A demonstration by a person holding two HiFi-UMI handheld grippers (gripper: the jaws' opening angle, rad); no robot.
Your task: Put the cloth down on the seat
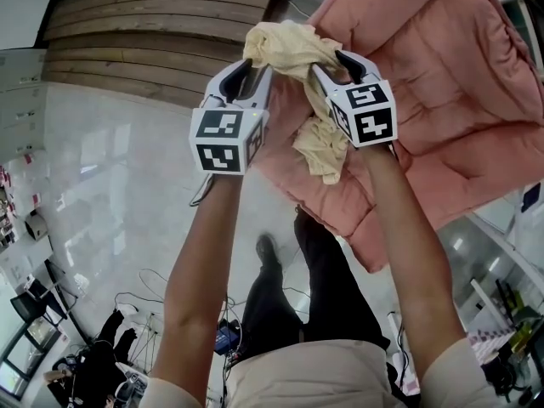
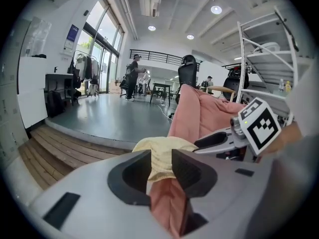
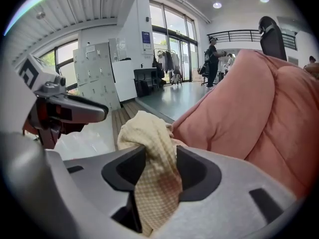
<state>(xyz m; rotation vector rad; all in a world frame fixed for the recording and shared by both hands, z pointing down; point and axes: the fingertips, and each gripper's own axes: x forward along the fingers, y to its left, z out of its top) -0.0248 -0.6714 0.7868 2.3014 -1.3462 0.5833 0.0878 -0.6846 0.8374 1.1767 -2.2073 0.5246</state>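
You are holding the crumpled pale-yellow waffle-weave cloth (image 1: pixel 289 45) up between both claws. Your left claw (image 1: pixel 253 72) is pinching one bunched end, its jaws narrow on the fabric. Your right claw (image 1: pixel 331 67) is standing wide, with the cloth's other end hanging loosely through the gap. Just ahead of and beneath the right claw, the padded pink quilted seat cushion (image 1: pixel 442 83) is lying tilted, carrying nothing but the cloth's dangling tail in front of it. Ahead of the left claw, a brown wooden plank step (image 1: pixel 153 32) is running across. Under both claws, the glossy pale floor (image 1: pixel 110 160) is reflecting the ceiling lights.
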